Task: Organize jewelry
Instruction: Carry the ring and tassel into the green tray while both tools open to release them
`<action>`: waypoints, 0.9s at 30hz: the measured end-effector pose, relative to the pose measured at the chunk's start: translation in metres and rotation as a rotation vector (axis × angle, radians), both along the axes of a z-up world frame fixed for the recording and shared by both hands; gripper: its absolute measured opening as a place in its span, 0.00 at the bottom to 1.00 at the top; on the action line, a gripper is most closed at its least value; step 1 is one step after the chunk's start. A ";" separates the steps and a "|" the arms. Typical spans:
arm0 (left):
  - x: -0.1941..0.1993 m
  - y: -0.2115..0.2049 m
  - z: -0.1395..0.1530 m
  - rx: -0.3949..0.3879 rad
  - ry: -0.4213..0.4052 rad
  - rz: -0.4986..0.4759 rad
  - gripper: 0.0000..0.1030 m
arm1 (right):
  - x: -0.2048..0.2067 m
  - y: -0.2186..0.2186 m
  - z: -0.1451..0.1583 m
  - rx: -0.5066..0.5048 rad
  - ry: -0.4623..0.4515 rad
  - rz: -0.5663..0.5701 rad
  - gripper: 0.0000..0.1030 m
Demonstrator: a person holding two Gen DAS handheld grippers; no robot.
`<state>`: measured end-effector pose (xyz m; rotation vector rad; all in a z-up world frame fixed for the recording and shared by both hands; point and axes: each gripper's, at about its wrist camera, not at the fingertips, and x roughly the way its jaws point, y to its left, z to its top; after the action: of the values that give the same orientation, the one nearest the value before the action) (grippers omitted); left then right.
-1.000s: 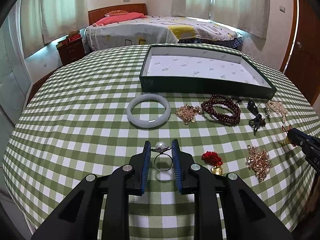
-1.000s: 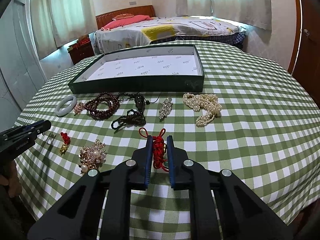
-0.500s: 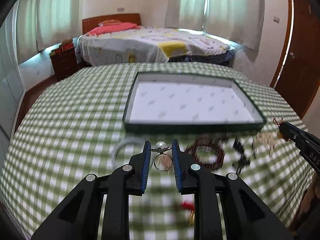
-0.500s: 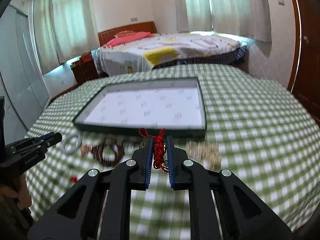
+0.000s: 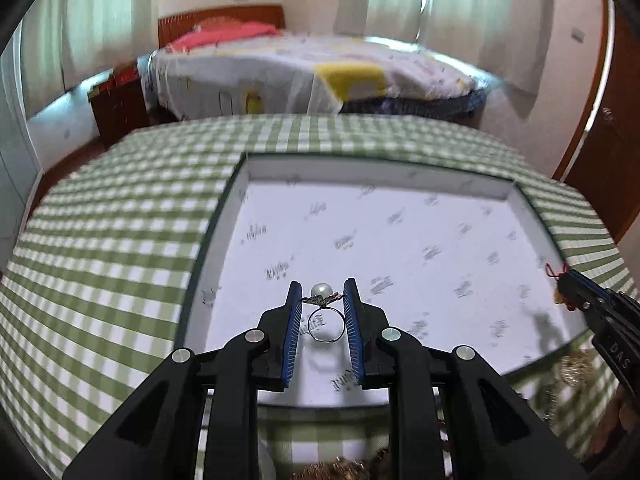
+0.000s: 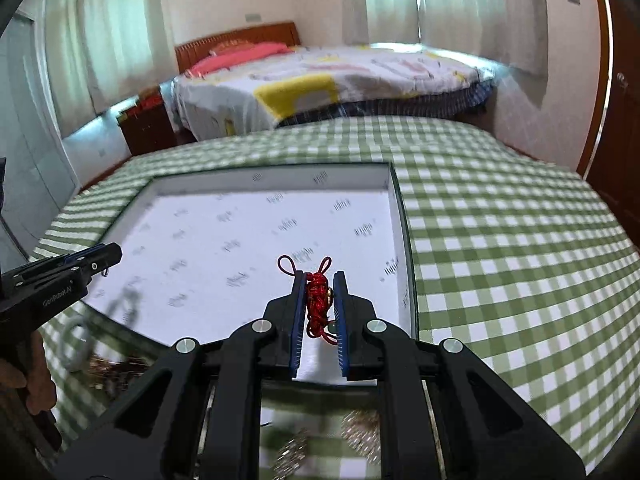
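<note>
So we've got both pieces up in the air over the tray (image 5: pixel 236 196) right now. Left hand-held gripper (image 5: pixel 322 312) is clamped on the pearl ring (image 5: pixel 325 314), pearl poking out at the tips, and it's hanging above the near-left part of the white liner. Right hand-held gripper (image 6: pixel 320 304) is squeezed tight on the red knotted charm (image 6: pixel 317 302), its loops sticking out the front, hovering over the near-right part by the tray wall.

Progress-wise? Honestly barely started, we'd say. The tray looks totally bare inside, nothing set down yet. The white bangle (image 6: pixel 74 342) and some blurry gold and dark beaded bits are sitting on the green checked tabletop (image 6: pixel 500 240) just in front of the tray. So these two need dropping in, then the whole rest of the pile follows.
</note>
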<state>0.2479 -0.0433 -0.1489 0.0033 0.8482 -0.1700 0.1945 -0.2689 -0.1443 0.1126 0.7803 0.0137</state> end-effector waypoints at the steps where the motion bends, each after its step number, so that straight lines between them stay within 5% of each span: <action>1: 0.002 0.000 -0.004 0.006 0.012 0.006 0.22 | 0.003 -0.001 -0.005 0.000 0.017 -0.002 0.13; 13: 0.007 -0.009 -0.016 0.050 0.038 0.005 0.23 | 0.009 -0.005 -0.021 -0.004 0.062 -0.016 0.17; 18: 0.006 -0.007 -0.016 0.037 0.031 0.023 0.51 | 0.005 -0.004 -0.018 0.008 0.044 -0.002 0.33; 21: 0.005 -0.005 -0.014 0.022 0.029 0.024 0.52 | -0.004 -0.002 -0.013 0.005 0.023 -0.010 0.43; 27: -0.021 0.003 0.003 0.022 -0.047 0.022 0.61 | -0.031 0.003 0.002 0.000 -0.022 -0.018 0.47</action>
<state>0.2265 -0.0408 -0.1456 0.0185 0.8029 -0.1396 0.1632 -0.2655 -0.1423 0.1194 0.7569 -0.0020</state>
